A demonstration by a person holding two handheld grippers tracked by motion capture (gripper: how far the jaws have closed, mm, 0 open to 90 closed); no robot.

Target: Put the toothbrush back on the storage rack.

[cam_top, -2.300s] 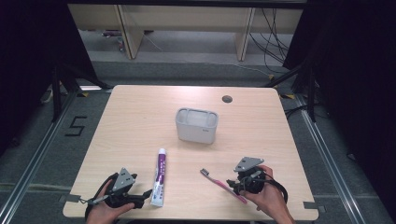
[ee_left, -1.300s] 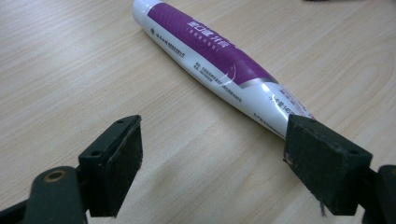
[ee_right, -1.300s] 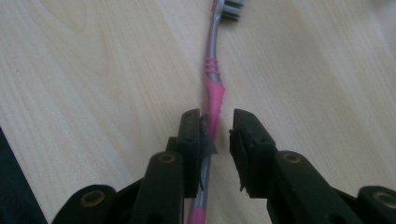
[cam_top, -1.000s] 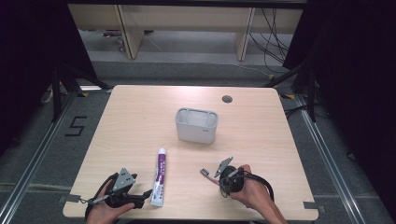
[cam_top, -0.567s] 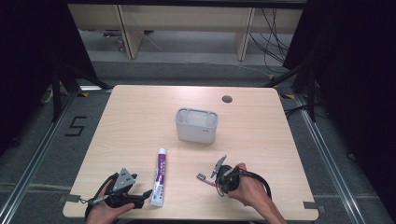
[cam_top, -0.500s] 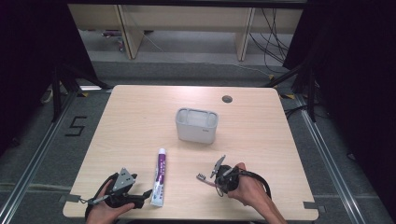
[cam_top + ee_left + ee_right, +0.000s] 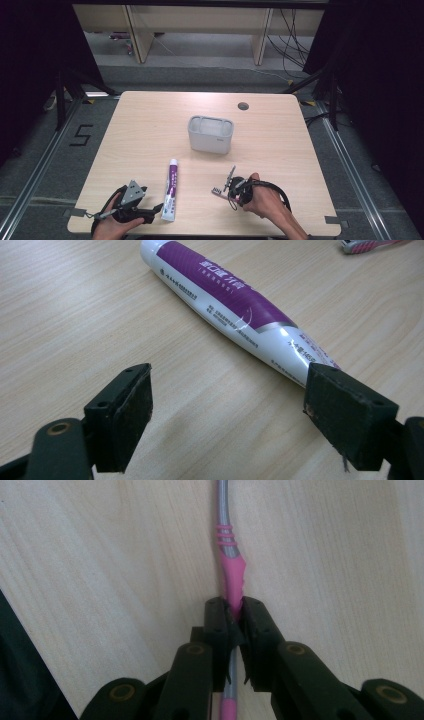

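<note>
A pink and grey toothbrush lies on the table's front right, its head pointing left. My right gripper is shut on its handle. In the right gripper view the two pads pinch the pink part of the toothbrush, which runs straight ahead over the wood. A white and purple toothpaste tube lies lengthwise left of it. My left gripper rests open at the tube's near end. In the left gripper view the toothpaste tube runs behind the right pad, with bare wood between the jaws.
A pale grey rectangular holder stands upright at mid table, beyond both hands. A round cable hole sits near the far edge. The wooden table ends just below both hands. The toothbrush head shows at the left gripper view's top right.
The right hand has shifted left along the toothbrush handle and its jaws have closed on it. The left gripper and the toothpaste tube have stayed where they were.
</note>
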